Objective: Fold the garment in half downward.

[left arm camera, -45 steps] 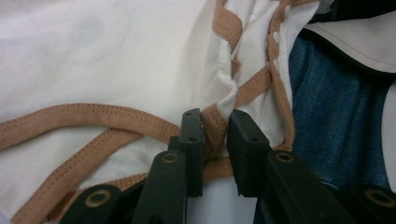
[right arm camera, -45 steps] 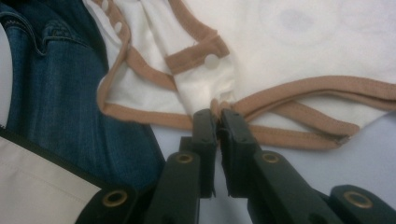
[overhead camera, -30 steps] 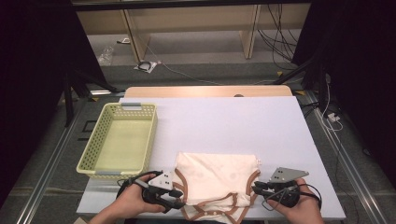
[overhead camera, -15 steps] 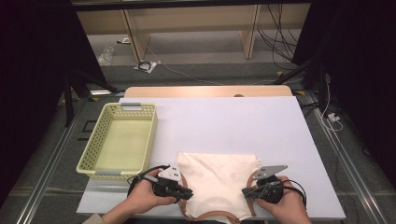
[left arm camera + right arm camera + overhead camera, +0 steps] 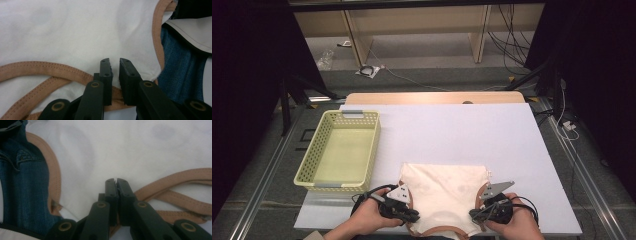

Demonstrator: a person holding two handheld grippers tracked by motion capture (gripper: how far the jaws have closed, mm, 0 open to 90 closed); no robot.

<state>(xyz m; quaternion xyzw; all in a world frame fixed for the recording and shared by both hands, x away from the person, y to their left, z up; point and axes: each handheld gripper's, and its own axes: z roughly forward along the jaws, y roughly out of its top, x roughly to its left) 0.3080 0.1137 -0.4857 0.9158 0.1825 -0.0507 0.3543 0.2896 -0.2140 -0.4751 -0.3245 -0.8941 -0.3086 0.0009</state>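
Pinching white garment point(image 5: 444, 192), both tools clamped (tan trim) — table's near edge

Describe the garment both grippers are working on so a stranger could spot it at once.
On the white table, look at the near edge, right of the yellow basket. The cream garment lies flat there between the left gripper and right gripper, which pinch its tan-trimmed edges.

Garment point(image 5: 444, 192) on desk point(image 5: 452, 130) near front edge; basket point(image 5: 339, 150) left of it; left gripper point(image 5: 412, 217), right gripper point(image 5: 476, 216) at garment's front corners.
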